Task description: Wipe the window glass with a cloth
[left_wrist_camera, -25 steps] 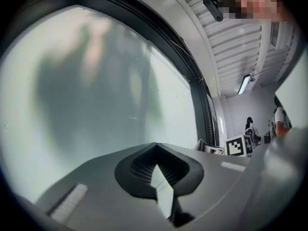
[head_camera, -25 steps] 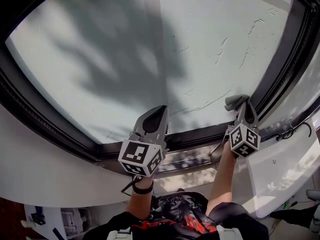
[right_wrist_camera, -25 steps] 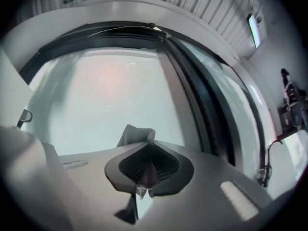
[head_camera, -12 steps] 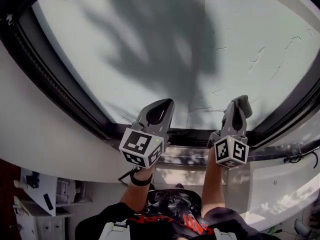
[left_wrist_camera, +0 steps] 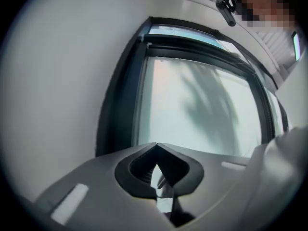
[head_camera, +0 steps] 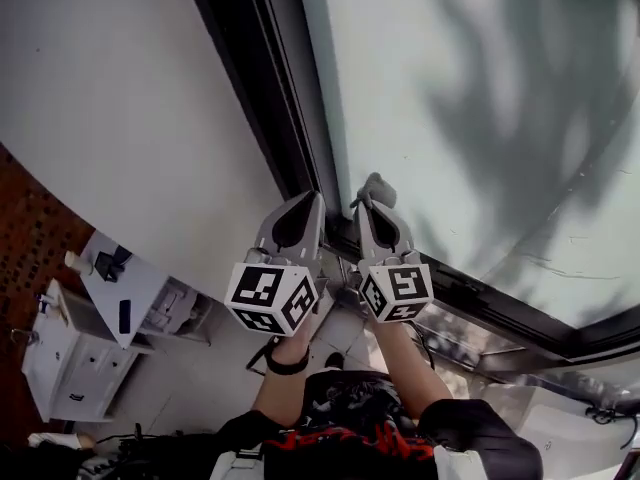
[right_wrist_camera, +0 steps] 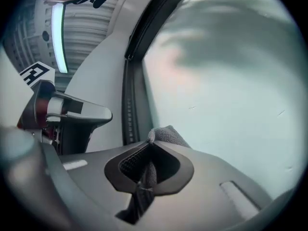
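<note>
The frosted window glass (head_camera: pixel 480 98) fills the upper right of the head view, set in a black frame (head_camera: pixel 262 98). My right gripper (head_camera: pixel 368 196) is shut on a grey cloth (head_camera: pixel 377 187), which pokes past its tips by the glass's lower left corner. In the right gripper view the cloth (right_wrist_camera: pixel 166 134) bunches at the closed jaws of the right gripper (right_wrist_camera: pixel 151 143), close to the glass (right_wrist_camera: pixel 231 71). My left gripper (head_camera: pixel 316 198) sits just left of it, shut and holding nothing, in front of the frame. In the left gripper view the left gripper (left_wrist_camera: pixel 156 144) points at the glass (left_wrist_camera: pixel 197 105).
A white wall (head_camera: pixel 120 88) lies left of the frame. Below left stand a white cabinet (head_camera: pixel 70 358) and a shelf with small items (head_camera: pixel 125 278). The window sill (head_camera: pixel 480 343) runs along the bottom right. A green light strip (right_wrist_camera: pixel 59 37) shows in the right gripper view.
Both grippers and the head have swung left, from the bottom edge of the glass to its lower left corner. The two grippers now stand closer together.
</note>
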A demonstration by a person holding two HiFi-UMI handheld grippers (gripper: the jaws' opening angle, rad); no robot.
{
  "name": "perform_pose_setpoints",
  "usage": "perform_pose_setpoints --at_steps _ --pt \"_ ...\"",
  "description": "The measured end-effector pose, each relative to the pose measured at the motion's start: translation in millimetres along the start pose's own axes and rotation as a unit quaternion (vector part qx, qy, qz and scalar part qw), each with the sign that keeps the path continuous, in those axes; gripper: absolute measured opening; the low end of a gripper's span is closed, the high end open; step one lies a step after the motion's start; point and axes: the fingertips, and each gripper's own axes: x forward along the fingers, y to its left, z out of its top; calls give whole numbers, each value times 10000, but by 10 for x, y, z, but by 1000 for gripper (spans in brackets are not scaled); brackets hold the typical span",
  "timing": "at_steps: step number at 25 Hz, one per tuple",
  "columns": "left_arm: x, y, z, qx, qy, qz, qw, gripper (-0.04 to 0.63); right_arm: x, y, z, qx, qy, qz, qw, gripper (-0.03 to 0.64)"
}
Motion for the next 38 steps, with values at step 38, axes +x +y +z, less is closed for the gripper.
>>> perform_pose_setpoints --at_steps 38 --pt "1011 -3242 -40 -798 -35 -4070 9099 17 -5184 -2998 1433 -825 -1174 -6510 7454 17"
